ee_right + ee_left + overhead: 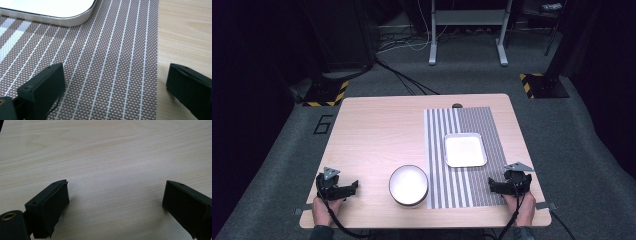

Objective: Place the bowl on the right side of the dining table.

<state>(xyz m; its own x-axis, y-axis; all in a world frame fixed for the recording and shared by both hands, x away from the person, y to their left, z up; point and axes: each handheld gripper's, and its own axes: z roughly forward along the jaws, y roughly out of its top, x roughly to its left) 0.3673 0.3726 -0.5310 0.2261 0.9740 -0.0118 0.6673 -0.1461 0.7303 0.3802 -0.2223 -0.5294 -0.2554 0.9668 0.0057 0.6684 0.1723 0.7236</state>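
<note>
From the high view, a round bowl point(408, 185) with a dark rim and a pale, empty inside sits at about 6 o'clock on the wooden table point(372, 135), its right edge just touching the striped placemat point(464, 157). A white rectangular tray point(465, 150) with rounded corners lies on the mat toward 2 o'clock from the bowl. The left gripper point(343, 190) rests at 9 o'clock from the bowl, well apart from it, and the right gripper point(499, 186) at 3 o'clock, over the mat's near right corner. In the left gripper view, the left gripper point(115, 195) has its jaws spread wide above bare wood grain, nothing between them. In the right gripper view, the right gripper point(115, 80) also stands with jaws spread and empty, straddling the mat's edge; the tray's point(50, 10) shallow white rim shows at 11 o'clock.
</note>
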